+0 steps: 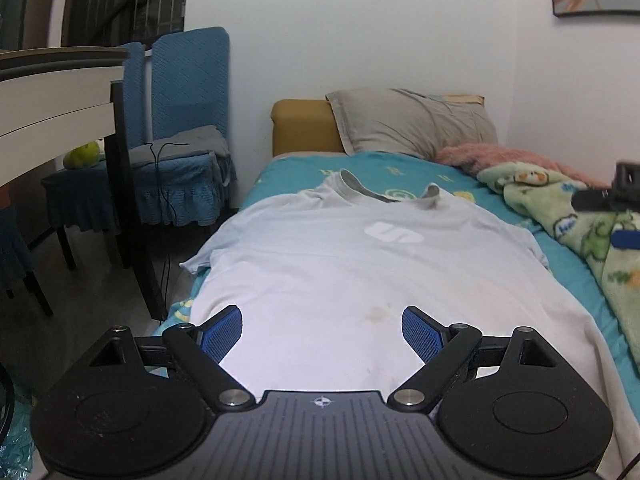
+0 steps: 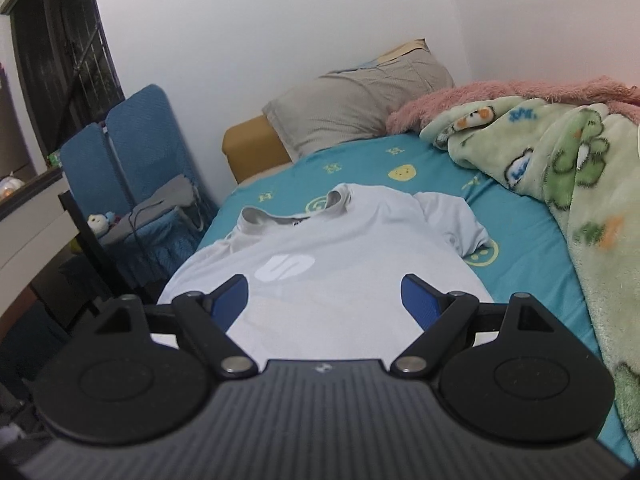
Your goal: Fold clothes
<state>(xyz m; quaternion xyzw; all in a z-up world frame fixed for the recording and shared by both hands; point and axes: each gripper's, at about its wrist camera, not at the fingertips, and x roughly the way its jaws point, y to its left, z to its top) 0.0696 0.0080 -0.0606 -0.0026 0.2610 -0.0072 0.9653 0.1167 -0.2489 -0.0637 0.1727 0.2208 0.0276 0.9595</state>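
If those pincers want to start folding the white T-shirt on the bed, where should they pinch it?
Probably at the bottom hem of the white T-shirt, which lies flat and face up with its collar toward the pillow. The hem is the edge nearest both open grippers, left gripper and right gripper, so come in low from the foot end, one at each corner.

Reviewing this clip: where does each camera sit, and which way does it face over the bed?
Left wrist: rides the left tongs near the hem of the white T-shirt, facing up the bed toward the pillow; its own open blue pads show, and the right tongs poke in at the right edge.
Right wrist: rides the right tongs, higher and further right, facing the shirt's collar; only its own open pads show.
Shared: T-shirt, pillow, teal sheet, green blanket, blue chair.
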